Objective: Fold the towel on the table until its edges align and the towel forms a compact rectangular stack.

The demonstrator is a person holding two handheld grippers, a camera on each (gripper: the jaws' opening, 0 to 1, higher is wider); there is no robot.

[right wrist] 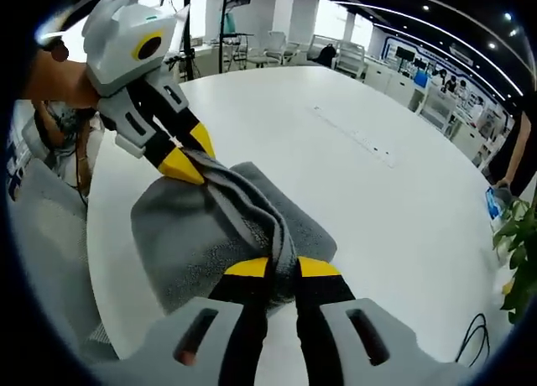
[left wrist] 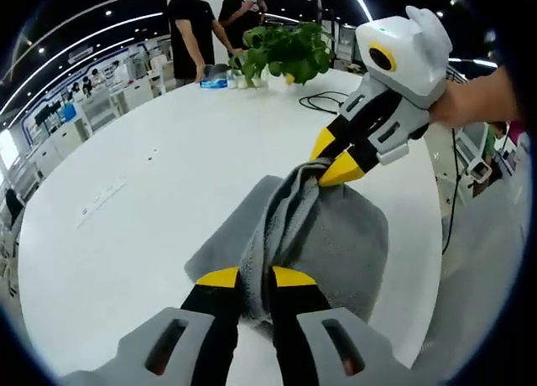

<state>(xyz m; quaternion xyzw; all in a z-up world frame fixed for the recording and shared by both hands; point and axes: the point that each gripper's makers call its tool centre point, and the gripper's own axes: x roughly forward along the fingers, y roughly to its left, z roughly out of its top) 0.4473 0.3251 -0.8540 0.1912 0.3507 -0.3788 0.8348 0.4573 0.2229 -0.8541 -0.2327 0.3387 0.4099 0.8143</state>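
Left gripper (left wrist: 256, 279), black jaws with yellow tips, is clamped narrow on a bunched ridge of the grey fleecy rectangular towel (left wrist: 336, 239) at 6 o'clock in the left gripper view. Right gripper (right wrist: 281, 267) has the same narrow pinch on the opposite end of that ridge, at 6 o'clock in the right gripper view. Each one shows up in the other's view: the right gripper (left wrist: 331, 164) comes in from 2 o'clock with a person's hand (left wrist: 474, 101) behind its white body, the left gripper (right wrist: 191, 161) from 10 o'clock. Towel (right wrist: 201, 235) is lifted along the pinched line, so the cloth between the two tips is gathered into a thick rumpled fold, with the rest draping down on both sides onto the round white table (left wrist: 168, 176). Lower layer looks flat on the tabletop, edges not lined up, one corner sticking out toward 9 o'clock in the left gripper view. Towel sits close to the near table rim (left wrist: 432, 260); wide bare surface runs from 9 to 12 o'clock. At the far edge, 12 o'clock, a green leafy potted plant (left wrist: 285, 50), a black cable (left wrist: 323, 101) toward 1 o'clock, and two people in dark shirts (left wrist: 191, 33) standing behind.
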